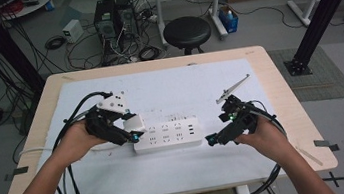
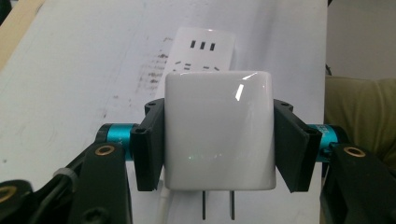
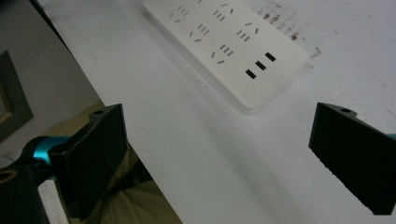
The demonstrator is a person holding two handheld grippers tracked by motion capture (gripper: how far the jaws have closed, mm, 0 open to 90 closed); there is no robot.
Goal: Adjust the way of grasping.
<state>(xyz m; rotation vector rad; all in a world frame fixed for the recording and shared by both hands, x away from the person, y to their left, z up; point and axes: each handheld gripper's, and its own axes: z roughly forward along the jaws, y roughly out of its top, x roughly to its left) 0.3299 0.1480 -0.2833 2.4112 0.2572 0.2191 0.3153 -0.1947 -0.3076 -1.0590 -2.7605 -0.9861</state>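
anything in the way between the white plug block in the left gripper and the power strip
Nothing visible. The left gripper is shut on the white plug block, its two prongs bare. The power strip lies on the white mat with its sockets uncovered. The right gripper, jaws open, sits off the strip's other end.

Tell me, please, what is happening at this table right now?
A person is working with a handheld gripper in each hand over a white mat. The left gripper is clamped on a white plug adapter, its two prongs free, and holds it at the left end of a white power strip lying on the mat. It is not plugged in yet. The right gripper waits open and empty just off the strip's right end.
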